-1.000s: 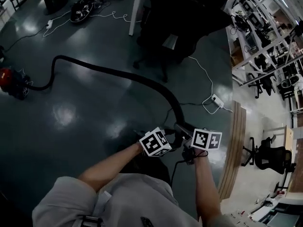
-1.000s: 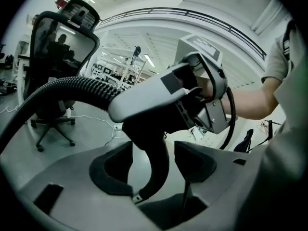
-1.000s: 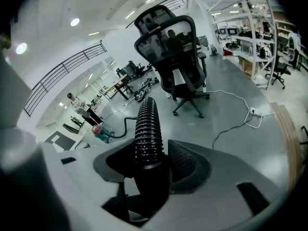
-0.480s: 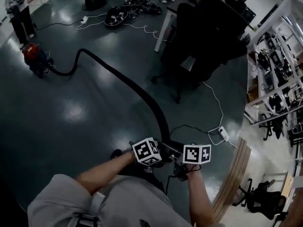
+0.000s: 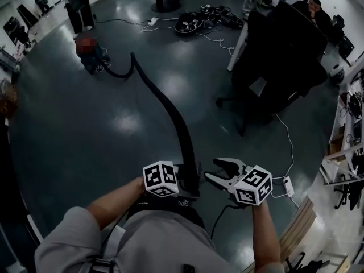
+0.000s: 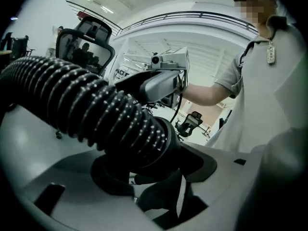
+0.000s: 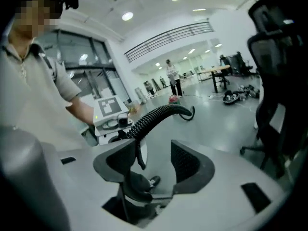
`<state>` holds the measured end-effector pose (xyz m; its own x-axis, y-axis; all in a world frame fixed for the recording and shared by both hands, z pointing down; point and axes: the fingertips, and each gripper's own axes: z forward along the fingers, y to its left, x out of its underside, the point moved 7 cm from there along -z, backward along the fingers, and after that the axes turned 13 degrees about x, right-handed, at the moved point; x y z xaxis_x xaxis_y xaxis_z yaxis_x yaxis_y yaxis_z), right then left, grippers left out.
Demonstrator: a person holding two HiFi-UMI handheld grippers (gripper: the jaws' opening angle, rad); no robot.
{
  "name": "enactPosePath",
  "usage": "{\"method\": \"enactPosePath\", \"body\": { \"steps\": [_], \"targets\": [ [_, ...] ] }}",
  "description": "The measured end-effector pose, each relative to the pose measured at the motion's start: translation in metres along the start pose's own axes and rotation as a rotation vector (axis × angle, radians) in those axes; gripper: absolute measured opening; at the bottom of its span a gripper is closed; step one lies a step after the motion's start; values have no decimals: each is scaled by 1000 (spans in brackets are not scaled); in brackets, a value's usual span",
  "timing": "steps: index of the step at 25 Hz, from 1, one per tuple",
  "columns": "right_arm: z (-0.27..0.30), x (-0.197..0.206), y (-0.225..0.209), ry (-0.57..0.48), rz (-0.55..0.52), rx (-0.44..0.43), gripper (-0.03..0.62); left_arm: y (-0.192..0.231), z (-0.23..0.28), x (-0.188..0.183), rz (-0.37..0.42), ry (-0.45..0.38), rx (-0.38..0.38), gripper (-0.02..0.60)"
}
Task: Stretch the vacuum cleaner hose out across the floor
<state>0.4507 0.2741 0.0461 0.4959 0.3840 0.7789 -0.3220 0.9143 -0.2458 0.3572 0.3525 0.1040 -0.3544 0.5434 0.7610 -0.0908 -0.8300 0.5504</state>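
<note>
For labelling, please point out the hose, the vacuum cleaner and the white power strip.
hose (image 6: 96, 112), left gripper view, ribbed wall.
vacuum cleaner (image 5: 92, 57), head view, lower body.
power strip (image 5: 287, 186), head view, white casing.

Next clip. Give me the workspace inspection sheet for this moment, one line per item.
Surface: dark glossy floor.
Job's things: black hose curves from the vacuum cleaner to the left gripper.
Clutter: tangled pile of gear far off.
Grippers: left gripper shut on the hose's near end, its jaws having just closed slightly further; right gripper open, empty.
Cables: white cable to a power strip.
Surroundings: black office chair, standing person, shelving.
</note>
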Motion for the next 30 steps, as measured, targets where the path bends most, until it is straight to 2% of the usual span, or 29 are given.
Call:
{"method": "enactPosePath", "body": {
  "steps": [3, 6, 11, 13, 17, 22, 27, 30],
  "targets": [
    [24, -22, 1, 43, -349, -30, 216, 0, -13, 2, -25, -24, -55, 280],
    [58, -46, 25, 49, -667, -107, 216, -9, -31, 13, -39, -29, -100, 280],
    [108, -86, 75, 38, -1072, -266, 229, -35, -67, 51, -72, 3, -171, 279],
    [126, -94, 96, 40, -1199, -347, 263, -44, -78, 68, -99, 20, -194, 279],
    [161, -102, 143, 67, -1438, -499, 279, -67, -104, 97, -162, 48, -200, 279],
    [199, -95, 215, 110, -1683, -694, 279, -107, -124, 136, -256, 34, -221, 279],
    [233, -63, 276, 187, -1969, -872, 279, -140, -127, 160, -312, 11, -307, 279],
    [242, -53, 301, 231, -2043, -935, 278, -157, -124, 171, -341, -4, -368, 279]
  ]
}}
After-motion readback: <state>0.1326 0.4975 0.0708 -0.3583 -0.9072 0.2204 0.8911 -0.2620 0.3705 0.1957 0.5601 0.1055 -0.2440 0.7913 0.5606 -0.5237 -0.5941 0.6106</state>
